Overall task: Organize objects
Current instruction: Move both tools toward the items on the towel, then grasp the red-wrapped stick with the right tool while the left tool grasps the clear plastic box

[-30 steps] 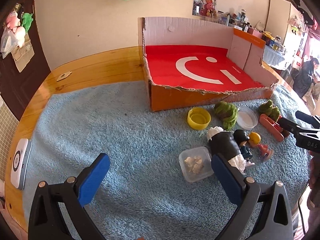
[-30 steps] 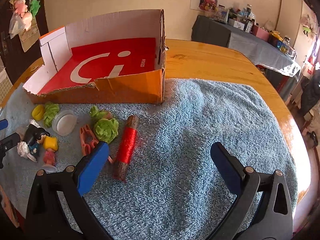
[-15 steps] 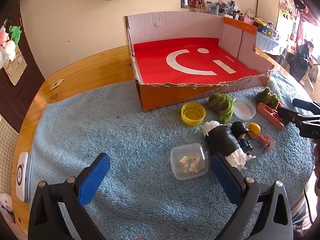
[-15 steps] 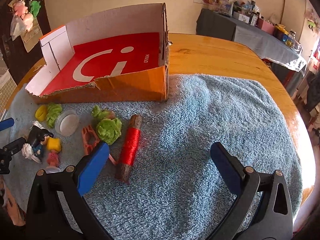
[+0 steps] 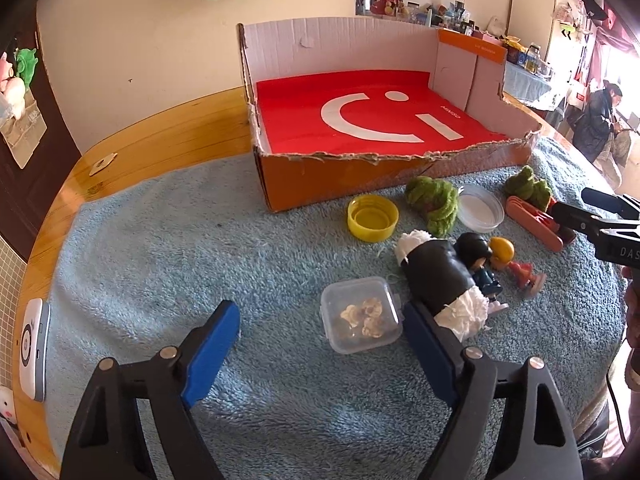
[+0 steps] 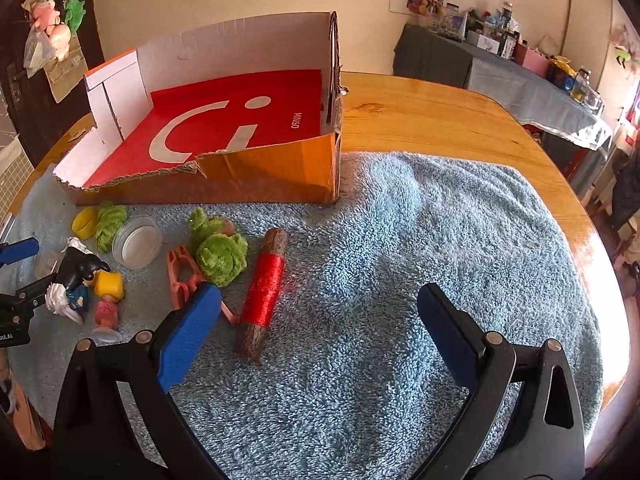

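Observation:
An open cardboard box (image 5: 360, 178) with a red floor stands at the back of the blue towel; it also shows in the right wrist view (image 6: 240, 184). In front of it lie a yellow cap (image 5: 373, 218), green plush pieces (image 5: 434, 204), a clear lid (image 5: 480, 208), a black-wrapped roll (image 5: 438, 270), two small figurines (image 5: 508, 266), an orange clip (image 5: 534, 222) and a clear square case (image 5: 360, 314). A red-wound wooden spool (image 6: 266, 288) lies right of them. My left gripper (image 5: 320, 348) is open and empty, just before the case. My right gripper (image 6: 320, 332) is open and empty, beside the spool.
A white device (image 5: 34, 348) lies on the wooden table edge at left. The round wooden table (image 6: 440, 120) extends beyond the towel (image 6: 440, 240). A person stands at far right (image 5: 600, 120). A cluttered side table (image 6: 500, 68) stands behind.
Both grippers have moved forward toward the objects. The box and the toys appear larger and nearer. Both grippers stay open.

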`<state>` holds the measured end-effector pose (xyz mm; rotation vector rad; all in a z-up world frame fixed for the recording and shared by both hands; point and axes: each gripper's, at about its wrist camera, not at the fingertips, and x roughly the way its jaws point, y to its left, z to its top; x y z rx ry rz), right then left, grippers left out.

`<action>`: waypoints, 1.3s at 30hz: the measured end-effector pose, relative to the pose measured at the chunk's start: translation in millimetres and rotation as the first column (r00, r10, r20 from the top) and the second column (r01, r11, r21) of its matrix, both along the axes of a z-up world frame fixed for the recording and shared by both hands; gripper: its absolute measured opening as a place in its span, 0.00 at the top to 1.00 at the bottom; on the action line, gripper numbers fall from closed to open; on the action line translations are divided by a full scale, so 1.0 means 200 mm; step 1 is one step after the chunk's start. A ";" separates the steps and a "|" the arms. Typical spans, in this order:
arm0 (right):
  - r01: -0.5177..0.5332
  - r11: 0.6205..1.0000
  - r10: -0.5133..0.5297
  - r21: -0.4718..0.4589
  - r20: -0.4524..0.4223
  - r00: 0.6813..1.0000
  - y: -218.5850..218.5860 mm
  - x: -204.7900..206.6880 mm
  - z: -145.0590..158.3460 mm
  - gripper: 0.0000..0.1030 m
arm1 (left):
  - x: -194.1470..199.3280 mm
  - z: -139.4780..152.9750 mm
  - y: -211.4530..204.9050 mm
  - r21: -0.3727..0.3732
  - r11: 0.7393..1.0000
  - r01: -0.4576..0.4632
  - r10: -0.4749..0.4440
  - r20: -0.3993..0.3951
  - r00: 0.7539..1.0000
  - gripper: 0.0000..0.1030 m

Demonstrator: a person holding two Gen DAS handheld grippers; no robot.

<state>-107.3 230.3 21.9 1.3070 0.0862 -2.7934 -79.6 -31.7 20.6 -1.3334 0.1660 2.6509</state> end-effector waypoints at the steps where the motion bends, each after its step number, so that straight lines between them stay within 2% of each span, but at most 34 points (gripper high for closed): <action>1: 0.002 1.000 -0.002 0.009 -0.002 1.000 0.00 0.00 0.00 0.03 | 0.00 0.00 0.00 0.002 1.000 0.005 -0.005 0.003 1.000 0.18; 11: 0.000 0.999 0.000 0.046 -0.007 1.000 0.02 -0.02 0.01 0.04 | 0.02 0.00 0.03 0.010 0.999 0.036 -0.036 0.005 0.999 0.23; 14: -0.028 0.998 0.027 0.049 0.014 1.000 0.00 -0.02 -0.01 0.05 | 0.02 0.00 0.03 0.013 0.999 0.037 -0.037 0.003 0.999 0.25; 17: -0.061 0.994 0.059 0.090 0.016 0.998 -0.06 -0.01 -0.04 0.19 | 0.02 0.01 0.03 0.027 0.999 0.047 -0.047 -0.001 0.999 0.34; 18: -0.069 0.994 0.069 0.086 0.007 0.998 -0.07 0.00 -0.03 0.26 | 0.02 0.01 0.04 0.028 0.998 0.047 -0.047 -0.004 0.999 0.36; 19: -0.081 0.993 0.080 0.084 0.006 0.997 -0.08 0.01 -0.03 0.36 | 0.03 0.02 0.04 0.031 0.998 0.053 -0.053 -0.009 0.999 0.42; 20: -0.094 0.992 0.094 0.082 0.004 0.996 -0.10 0.01 -0.03 0.40 | 0.03 0.02 0.05 0.038 0.997 0.062 -0.062 -0.011 0.998 0.49; 21: -0.104 0.991 0.104 0.079 0.004 0.995 -0.11 0.01 -0.03 0.49 | 0.03 0.02 0.06 0.043 0.997 0.068 -0.067 -0.015 0.998 0.51; 23: -0.113 0.991 0.113 0.065 0.005 0.994 -0.11 0.02 -0.02 0.55 | 0.03 0.02 0.07 0.043 0.996 0.075 -0.074 -0.024 0.997 0.59; 25: -0.119 0.993 0.119 0.013 0.010 0.993 -0.09 0.02 -0.02 0.67 | 0.04 0.02 0.07 0.049 0.996 0.076 -0.075 -0.030 0.997 0.59; 29: -0.133 0.991 0.133 0.008 -0.011 0.991 -0.10 0.04 -0.02 0.78 | 0.05 0.02 0.05 0.072 0.995 0.068 -0.064 -0.046 0.997 0.59; 30: -0.133 0.991 0.133 -0.005 -0.016 0.991 -0.10 0.05 -0.02 0.83 | 0.05 0.02 0.05 0.081 0.995 0.063 -0.060 -0.049 0.997 0.59; 35: -0.122 0.989 0.119 -0.078 -0.044 0.992 -0.07 0.07 0.00 0.86 | 0.07 0.04 0.02 0.121 0.991 0.051 -0.043 -0.065 0.997 0.59; 39: -0.131 0.985 0.122 -0.112 -0.086 0.989 -0.07 0.10 0.09 0.86 | 0.09 0.13 0.02 0.123 0.991 0.050 -0.034 -0.123 0.992 0.59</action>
